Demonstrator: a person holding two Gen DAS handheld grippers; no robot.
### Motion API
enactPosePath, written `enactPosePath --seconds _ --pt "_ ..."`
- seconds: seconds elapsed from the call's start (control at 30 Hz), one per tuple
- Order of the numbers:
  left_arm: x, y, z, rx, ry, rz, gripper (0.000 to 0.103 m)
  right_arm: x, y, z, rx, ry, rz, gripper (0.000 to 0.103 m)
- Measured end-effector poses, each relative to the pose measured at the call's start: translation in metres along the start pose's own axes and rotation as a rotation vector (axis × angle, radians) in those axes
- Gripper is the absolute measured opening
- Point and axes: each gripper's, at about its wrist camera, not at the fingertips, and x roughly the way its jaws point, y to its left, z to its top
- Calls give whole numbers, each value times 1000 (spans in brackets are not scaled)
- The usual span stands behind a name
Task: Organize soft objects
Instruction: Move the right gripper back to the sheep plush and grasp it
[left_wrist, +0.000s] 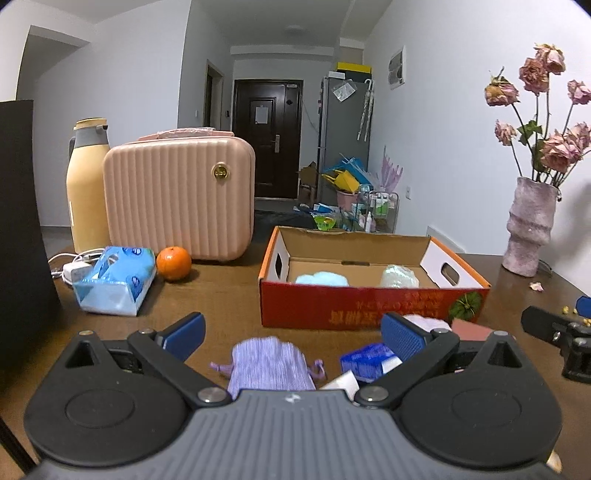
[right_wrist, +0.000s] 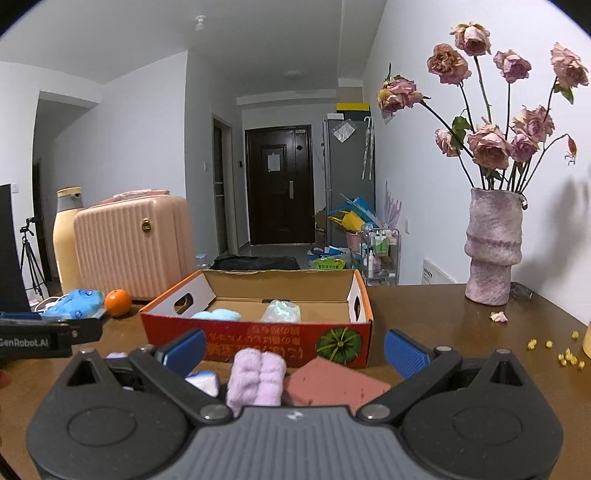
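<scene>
My left gripper (left_wrist: 293, 334) is open, and a purple drawstring pouch (left_wrist: 267, 365) lies on the table between its fingers. A small blue tissue pack (left_wrist: 364, 363) lies by its right finger. My right gripper (right_wrist: 295, 349) is open over a rolled lilac towel (right_wrist: 256, 380), with a pink sponge block (right_wrist: 332, 382) beside it. The open cardboard box (left_wrist: 369, 306), also in the right wrist view (right_wrist: 258, 332), holds a light blue cloth (left_wrist: 321, 278) and a clear plastic-wrapped bundle (left_wrist: 400, 277).
A blue tissue pack (left_wrist: 114, 280), an orange (left_wrist: 173, 263), a pink ribbed case (left_wrist: 181, 199) and a yellow flask (left_wrist: 86, 184) stand at the left. A vase of dried roses (right_wrist: 493, 247) stands at the right, with yellow crumbs (right_wrist: 561, 352) on the table.
</scene>
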Motion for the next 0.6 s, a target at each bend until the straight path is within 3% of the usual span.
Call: enactPosePath --seconds 0.33,0.6 --pt "-32 9 -32 -6 30 -33 103 -38 12 -34 9 -36 33 103" --pt "-51 13 -52 25 45 -50 103 -50 26 -60 -25 43 32 103"
